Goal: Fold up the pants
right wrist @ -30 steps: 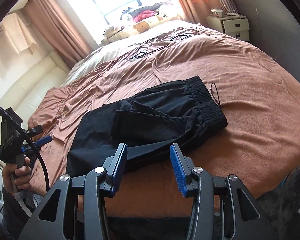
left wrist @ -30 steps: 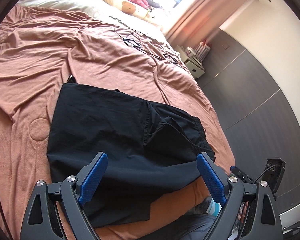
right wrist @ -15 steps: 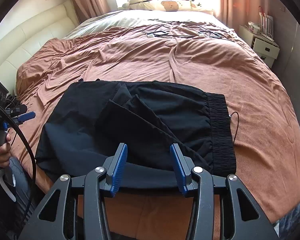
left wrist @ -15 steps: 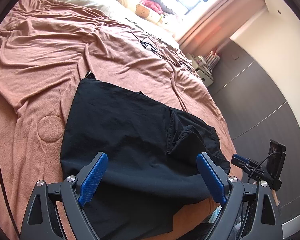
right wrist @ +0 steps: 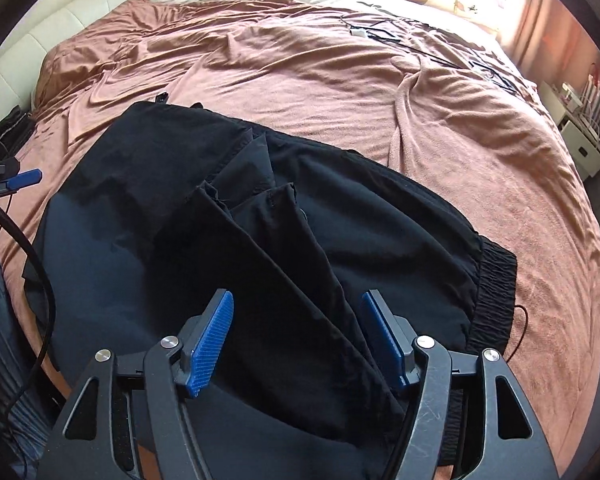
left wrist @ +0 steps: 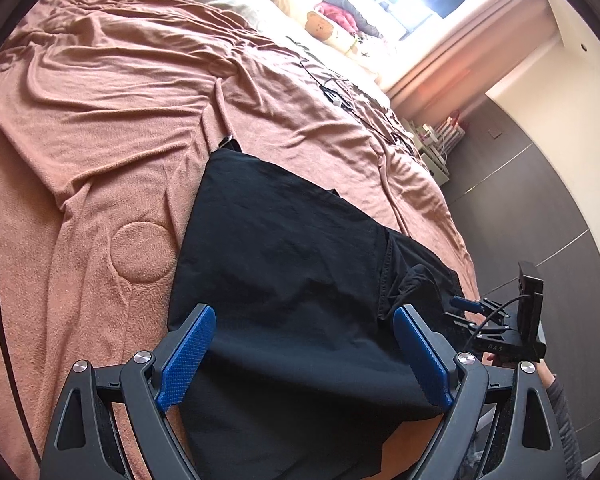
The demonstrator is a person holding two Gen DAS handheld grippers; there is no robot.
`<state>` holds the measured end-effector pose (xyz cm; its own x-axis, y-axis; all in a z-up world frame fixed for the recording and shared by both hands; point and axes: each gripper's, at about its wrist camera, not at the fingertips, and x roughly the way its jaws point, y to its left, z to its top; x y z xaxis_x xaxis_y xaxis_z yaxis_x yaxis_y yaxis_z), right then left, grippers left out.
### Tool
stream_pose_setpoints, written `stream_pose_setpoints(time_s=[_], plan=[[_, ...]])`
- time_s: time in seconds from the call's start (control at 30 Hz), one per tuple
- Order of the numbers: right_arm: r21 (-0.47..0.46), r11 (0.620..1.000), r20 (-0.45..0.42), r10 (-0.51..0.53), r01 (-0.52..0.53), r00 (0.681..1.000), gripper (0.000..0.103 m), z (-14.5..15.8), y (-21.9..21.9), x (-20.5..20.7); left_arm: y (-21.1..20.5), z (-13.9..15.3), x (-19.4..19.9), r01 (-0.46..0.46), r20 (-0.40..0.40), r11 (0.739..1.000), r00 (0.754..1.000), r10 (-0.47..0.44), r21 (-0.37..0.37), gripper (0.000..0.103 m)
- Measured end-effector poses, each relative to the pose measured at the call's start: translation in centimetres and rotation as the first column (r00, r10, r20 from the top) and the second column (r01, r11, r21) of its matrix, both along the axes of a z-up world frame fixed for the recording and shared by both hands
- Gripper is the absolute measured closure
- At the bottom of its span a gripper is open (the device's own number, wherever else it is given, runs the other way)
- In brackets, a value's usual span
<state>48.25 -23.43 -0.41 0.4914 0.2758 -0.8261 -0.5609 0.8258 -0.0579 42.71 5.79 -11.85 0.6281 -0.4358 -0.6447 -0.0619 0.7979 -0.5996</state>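
1. Sunlit bedroom: a brown blanket (right wrist: 380, 92) covers the bed, cables (right wrist: 384, 34) lie near its far edge by the pillows, and a white nightstand (right wrist: 584, 136) stands off its right side.
2. On the near edge of the bed lie the black pants (right wrist: 260, 220), roughly doubled over, with the elastic waistband (right wrist: 494, 284) toward the right side and a loose flap (right wrist: 284, 272) of fabric creased across the middle.
3. Over the last second both cameras have closed in on the cloth: it fills much more of each view than it did a second ago, and the bed's near edge has dropped out of the right view.
4. The left gripper (left wrist: 304, 356) now hangs over the leg end of the pants with its blue pads spread wide and nothing between them.
5. The right gripper (right wrist: 300, 336) hovers over the flap near the waistband, pads parted about the same as before, gripping nothing.
6. Judgement: the approach is nearly finished and a two-handed pinch of the near layer looks to be the next step; the fold is partly done.
7. Risk: the rumpled flap may be caught alone, leaving the lower layer behind.
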Motion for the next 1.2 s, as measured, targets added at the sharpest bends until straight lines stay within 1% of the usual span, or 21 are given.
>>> stream_pose_setpoints(time_s=[0.13,0.23,0.33,0.47,0.53,0.57,0.6,0.63,0.67,0.7,0.8,0.93,1.1,1.2], plan=[[-0.078,0.996,-0.022,0.038,-0.04,0.999,0.038,-1.3,1.5,2.4,0.5,-0.3,0.1,-0.015,-0.007,1.0,1.0,0.015,0.0,0.011],[-0.123,0.988,-0.056,0.081,-0.088,0.995,0.038,-2.0,2.4,4.0,0.8,-0.3,0.1,-0.022,-0.006,1.0,1.0,0.022,0.003,0.011],[-0.121,0.985,-0.069,0.111,-0.119,0.991,0.038,-1.9,2.9,4.9,0.9,-0.5,0.2,-0.021,-0.009,1.0,1.0,0.021,-0.004,0.011],[-0.113,0.978,-0.053,0.17,-0.175,0.984,0.038,-1.9,3.6,4.6,1.1,-0.7,0.2,-0.026,-0.016,1.0,1.0,0.026,-0.008,0.011],[-0.133,0.968,-0.053,0.207,-0.213,0.977,0.051,-2.4,4.3,4.0,1.0,-0.7,0.2,-0.026,-0.014,1.0,1.0,0.026,-0.008,0.011],[-0.139,0.964,-0.06,0.221,-0.228,0.973,0.063,-2.7,4.6,3.8,1.0,-0.6,0.2,-0.024,-0.013,1.0,1.0,0.024,-0.007,0.011],[-0.156,0.959,-0.062,0.228,-0.235,0.972,0.072,-3.0,4.9,3.6,0.9,-0.6,0.2,-0.023,-0.011,1.0,1.0,0.023,-0.006,0.011],[-0.176,0.955,-0.057,0.233,-0.239,0.971,0.079,-3.3,5.1,3.5,0.9,-0.5,0.1,-0.023,-0.009,1.0,1.0,0.023,-0.006,0.011],[-0.202,0.949,-0.044,0.239,-0.243,0.97,0.092,-3.6,5.4,3.2,0.8,-0.5,0.0,-0.023,-0.005,1.0,1.0,0.022,-0.006,0.011],[-0.223,0.945,-0.03,0.24,-0.241,0.97,0.096,-3.7,5.6,3.0,0.8,-0.4,-0.1,-0.021,-0.002,1.0,1.0,0.021,-0.007,0.011],[-0.235,0.948,0.011,0.225,-0.216,0.974,0.101,-3.3,5.6,2.7,0.8,-0.3,-0.2,-0.025,-0.004,1.0,1.0,0.025,0.001,0.011],[-0.226,0.96,0.057,0.184,-0.167,0.981,0.101,-2.0,5.0,2.2,0.9,-0.3,-0.4,-0.028,-0.007,1.0,1.0,0.028,-0.009,0.011],[-0.193,0.979,0.117,0.094,-0.071,0.989,0.101,0.4,3.3,1.6,0.8,0.1,-0.6,-0.032,0.01,0.999,0.999,0.032,0.0,0.011],[-0.16,0.987,0.142,0.025,-0.002,0.99,0.101,1.5,1.9,1.4,0.5,0.3,-0.5,-0.031,0.006,0.999,1.0,0.031,0.026,0.011]])
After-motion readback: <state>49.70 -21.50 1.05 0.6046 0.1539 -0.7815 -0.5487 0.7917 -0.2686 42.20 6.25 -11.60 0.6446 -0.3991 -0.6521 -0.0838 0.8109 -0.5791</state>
